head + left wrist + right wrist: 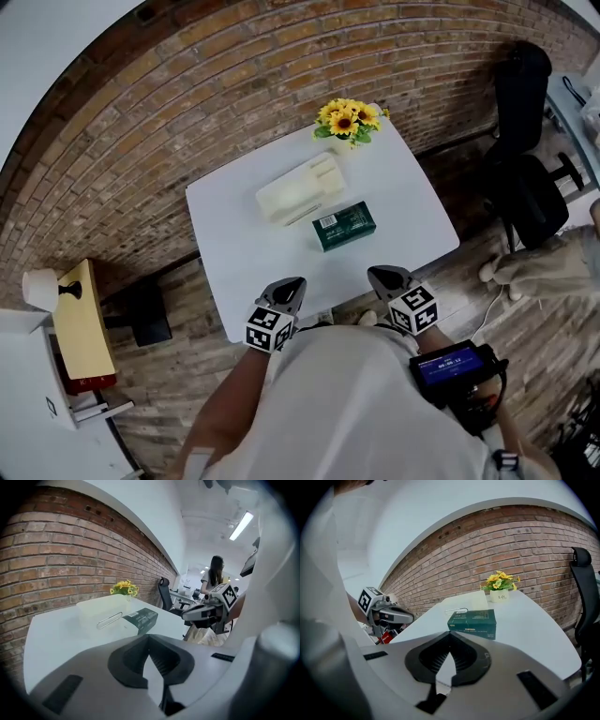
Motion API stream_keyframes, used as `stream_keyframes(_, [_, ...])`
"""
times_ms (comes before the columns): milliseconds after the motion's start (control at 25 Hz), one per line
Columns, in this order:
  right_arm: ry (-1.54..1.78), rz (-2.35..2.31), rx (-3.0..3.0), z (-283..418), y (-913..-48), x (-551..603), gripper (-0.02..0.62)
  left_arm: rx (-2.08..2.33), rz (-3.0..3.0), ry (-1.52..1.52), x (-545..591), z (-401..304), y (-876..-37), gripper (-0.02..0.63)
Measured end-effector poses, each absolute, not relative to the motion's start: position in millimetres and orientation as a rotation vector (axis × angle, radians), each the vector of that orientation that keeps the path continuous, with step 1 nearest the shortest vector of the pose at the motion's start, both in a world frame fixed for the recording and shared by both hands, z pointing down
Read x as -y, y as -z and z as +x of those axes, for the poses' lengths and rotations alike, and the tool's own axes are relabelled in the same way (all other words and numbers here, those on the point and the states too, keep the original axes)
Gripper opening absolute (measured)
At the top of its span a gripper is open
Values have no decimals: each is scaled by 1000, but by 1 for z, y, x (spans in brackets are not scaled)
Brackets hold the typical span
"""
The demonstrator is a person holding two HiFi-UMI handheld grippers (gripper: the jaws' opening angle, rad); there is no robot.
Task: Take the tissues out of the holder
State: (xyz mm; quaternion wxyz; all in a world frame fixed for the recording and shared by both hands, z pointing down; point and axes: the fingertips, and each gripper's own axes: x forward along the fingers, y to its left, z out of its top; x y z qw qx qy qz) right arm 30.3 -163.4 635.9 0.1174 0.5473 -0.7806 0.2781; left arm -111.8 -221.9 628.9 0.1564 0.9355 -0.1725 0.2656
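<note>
A cream plastic tissue holder [300,187] with a wire clip lies on the white table [234,262], also in the left gripper view [101,609] and the right gripper view [464,604]. A dark green tissue pack [343,226] lies just in front of it on the tabletop [143,619] [472,622]. My left gripper [289,286] hangs at the table's near edge, shut with nothing in it [149,637]. My right gripper [382,275] hangs beside it to the right, also shut and empty [450,637]. Both are well short of the pack.
A small pot of yellow flowers [349,119] stands at the table's far corner against the brick wall. A black office chair [525,141] stands to the right, and another person's gloved hand [525,272] reaches in near it. A wooden stand [82,319] sits on the left.
</note>
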Motion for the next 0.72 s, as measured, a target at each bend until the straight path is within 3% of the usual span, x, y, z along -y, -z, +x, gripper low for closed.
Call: stream_keyframes(720, [-813, 1596, 2274, 31, -638, 164, 6, 494, 2690, -773, 230, -108, -631, 8])
